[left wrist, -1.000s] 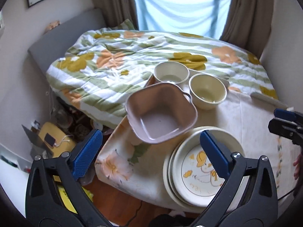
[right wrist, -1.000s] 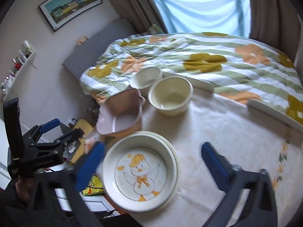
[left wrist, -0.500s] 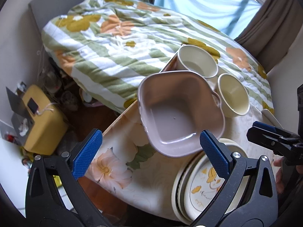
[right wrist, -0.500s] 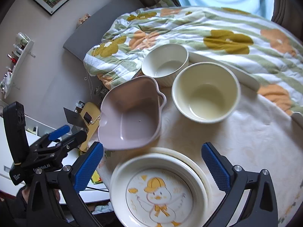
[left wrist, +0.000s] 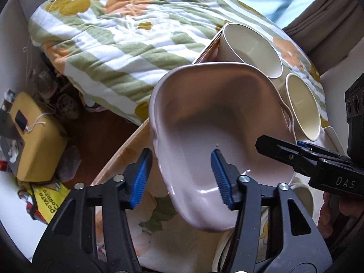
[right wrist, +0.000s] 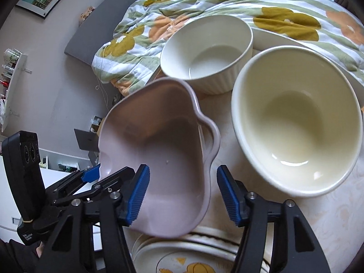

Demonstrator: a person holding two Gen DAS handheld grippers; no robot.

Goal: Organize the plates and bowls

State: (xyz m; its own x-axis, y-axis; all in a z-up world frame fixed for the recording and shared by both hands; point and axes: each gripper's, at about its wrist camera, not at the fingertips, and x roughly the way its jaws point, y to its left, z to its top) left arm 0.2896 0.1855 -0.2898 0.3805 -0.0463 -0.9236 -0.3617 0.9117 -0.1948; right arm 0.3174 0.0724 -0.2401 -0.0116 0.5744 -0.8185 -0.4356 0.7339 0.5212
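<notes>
I see the pink square dish (left wrist: 218,136) tilted at the tabletop (right wrist: 336,223) edge, overlapping the stacked duck plates (right wrist: 193,257). My left gripper (left wrist: 179,177) is open, its blue pads straddling the dish's near wall, neither clearly touching. My right gripper (right wrist: 182,195) is open too, astride the dish's opposite rim. Just beyond sit a white ribbed bowl (right wrist: 207,52) and a cream bowl (right wrist: 295,122), close together beside the floral bed quilt (left wrist: 113,34).
</notes>
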